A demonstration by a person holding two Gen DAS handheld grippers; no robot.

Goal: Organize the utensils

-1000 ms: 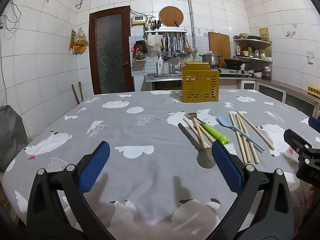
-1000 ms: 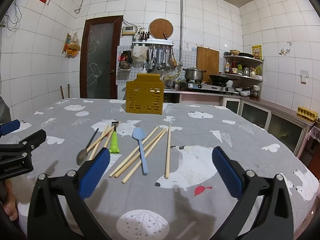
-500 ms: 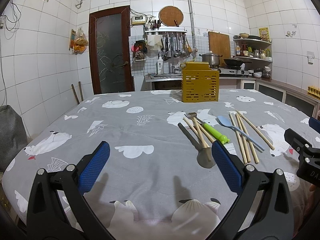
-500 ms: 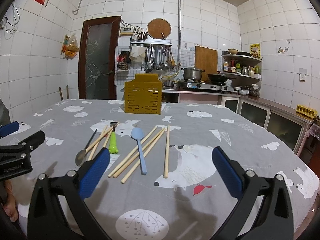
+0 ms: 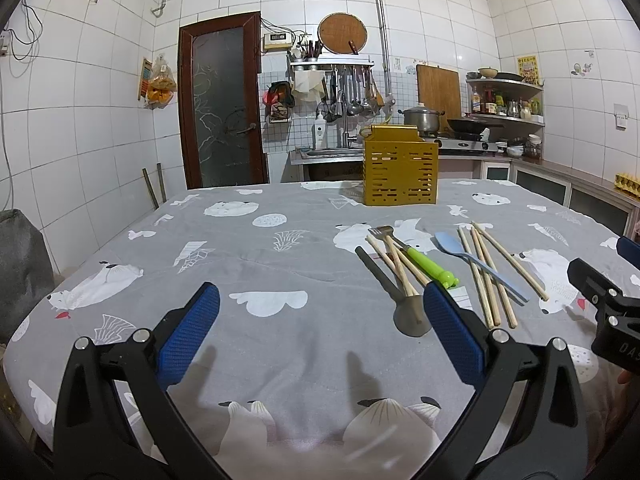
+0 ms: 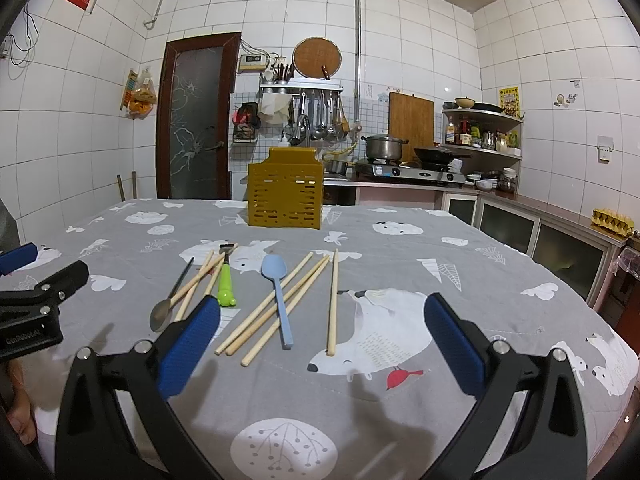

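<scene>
Utensils lie loose on the grey tablecloth [image 6: 400, 248]: a metal spoon [image 6: 164, 308], a green-handled fork [image 6: 226, 280], a blue spoon [image 6: 278, 296] and several wooden chopsticks [image 6: 332, 300]. In the left wrist view they lie to the right: spoon [image 5: 408, 316], fork [image 5: 428, 266], blue spoon [image 5: 476, 262], chopsticks [image 5: 486, 280]. A yellow slotted utensil holder [image 6: 285, 192] stands upright farther back, also in the left wrist view [image 5: 399, 172]. My left gripper [image 5: 320, 336] is open and empty, left of the utensils. My right gripper [image 6: 320, 340] is open and empty, just short of the chopstick ends.
The table's near edge lies under both grippers. Behind the table are a sink counter with hanging ladles [image 5: 348, 96], a stove with a pot [image 6: 384, 146] and wok, and a brown door [image 5: 222, 108]. A dark bag [image 5: 20, 264] sits at far left.
The right gripper's view has dropped and tilted slightly, so the utensils sit a little nearer. The left gripper has barely moved. Both stay open.
</scene>
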